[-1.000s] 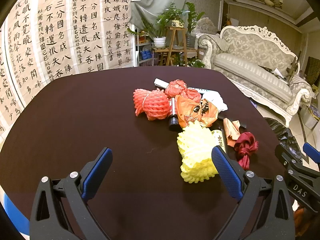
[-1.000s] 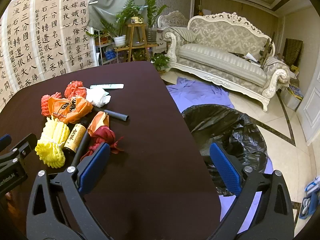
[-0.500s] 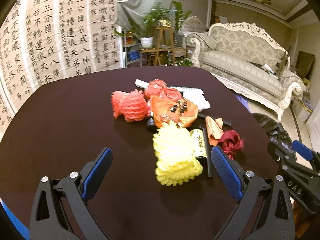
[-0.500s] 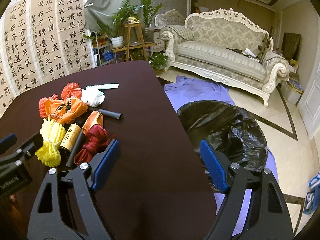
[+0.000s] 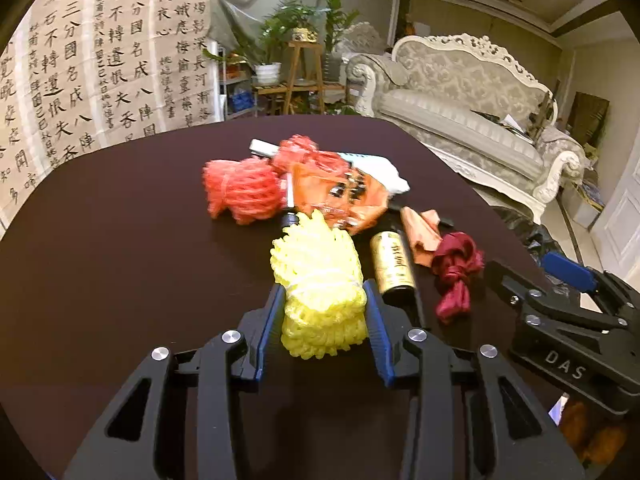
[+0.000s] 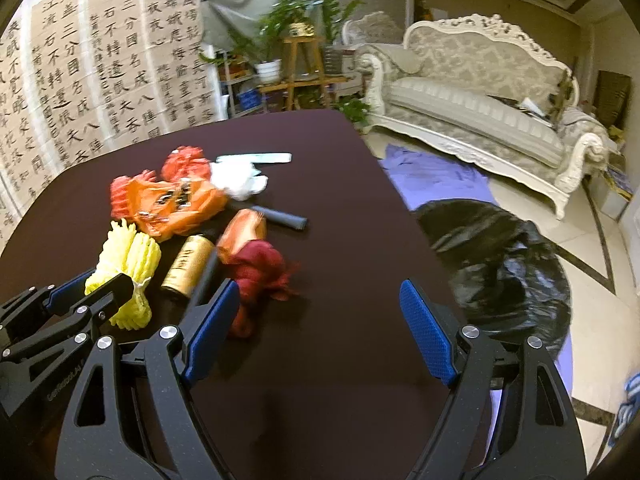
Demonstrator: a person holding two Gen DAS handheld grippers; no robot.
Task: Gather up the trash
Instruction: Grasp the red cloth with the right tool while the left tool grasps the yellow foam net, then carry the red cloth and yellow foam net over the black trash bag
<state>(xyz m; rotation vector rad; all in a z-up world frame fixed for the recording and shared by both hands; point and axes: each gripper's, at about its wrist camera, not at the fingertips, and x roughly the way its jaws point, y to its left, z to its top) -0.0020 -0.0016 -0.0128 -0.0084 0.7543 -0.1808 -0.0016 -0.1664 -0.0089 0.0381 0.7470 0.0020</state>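
A pile of trash lies on the dark round table [image 5: 120,264]. My left gripper [image 5: 325,312] is shut on the near end of the yellow foam net [image 5: 318,276]; it also shows in the right wrist view [image 6: 128,264]. Beside the net lie a gold bottle [image 5: 393,267], a dark red ribbon [image 5: 456,272], an orange plastic bag [image 5: 340,196] and a red foam net [image 5: 240,190]. My right gripper [image 6: 320,324] is open and empty, its left finger close to the red ribbon [image 6: 256,276]. A black trash bag [image 6: 500,256] stands open beside the table on the right.
Further trash: white crumpled paper [image 6: 238,178], a white strip [image 6: 256,158], a black tube [image 6: 284,218] and an orange wrapper [image 6: 244,230]. A sofa [image 6: 472,92] and plant stand [image 6: 304,64] stand behind the table. Calligraphy sheets [image 5: 80,64] hang at the left.
My left gripper moved forward to the yellow foam net and closed on it. My right gripper moved left toward the red ribbon and stayed open.
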